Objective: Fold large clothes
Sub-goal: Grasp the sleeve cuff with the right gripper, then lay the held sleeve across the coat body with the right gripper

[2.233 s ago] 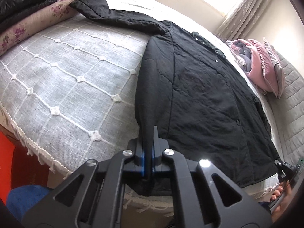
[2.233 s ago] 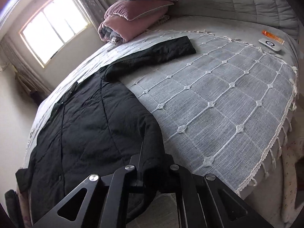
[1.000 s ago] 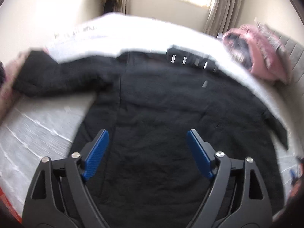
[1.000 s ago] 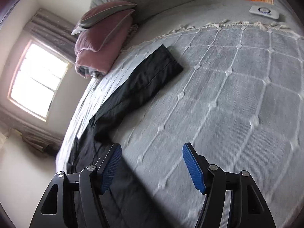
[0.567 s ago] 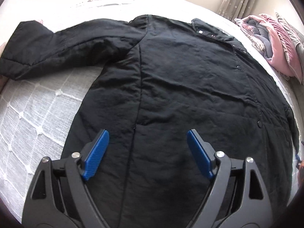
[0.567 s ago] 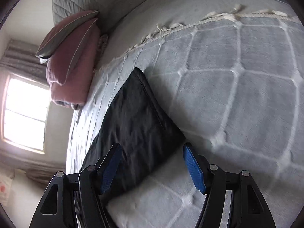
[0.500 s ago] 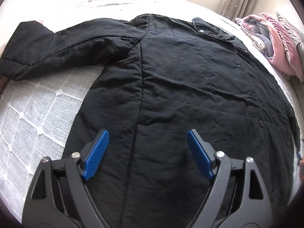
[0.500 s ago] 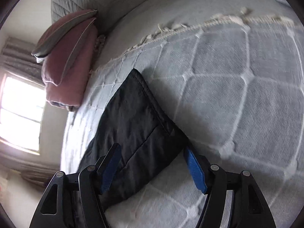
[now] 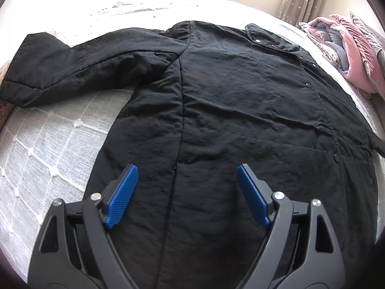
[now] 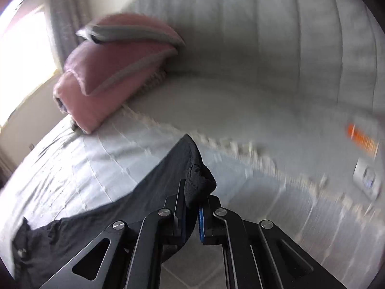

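A black coat point(image 9: 228, 110) is spread flat on a bed covered by a grey bedspread point(image 9: 48, 144) stitched with a white diamond pattern. In the left wrist view the coat fills most of the picture: its body runs from the near edge to the collar at the far side, a row of snap buttons is seen along the right part, and one sleeve point(image 9: 79, 65) is stretched out to the left across the bedspread, its cuff lying at the left edge by a floral fabric.

The left tool point(image 9: 186, 192) is held above the lower body of the coat with its blue pads point(image 9: 121, 196) spread wide; nothing is gripped between them, and whether they touch the cloth cannot be told.

The right tool point(image 10: 192, 207) has just been closing, and its jaws are now pressed together on the cuff of the other sleeve point(image 10: 197, 180). The black cloth is bunched between the pads, and the rest of that sleeve is seen trailing away to the lower left over the bedspread. This view is blurred.

Far from the tool, a stack of pink pillows point(image 10: 108, 72) is set against the padded grey headboard point(image 10: 276, 36). On the right part of the bed an orange object point(image 10: 362, 141) and a small white device point(image 10: 367, 180) are seen, well apart from the sleeve.
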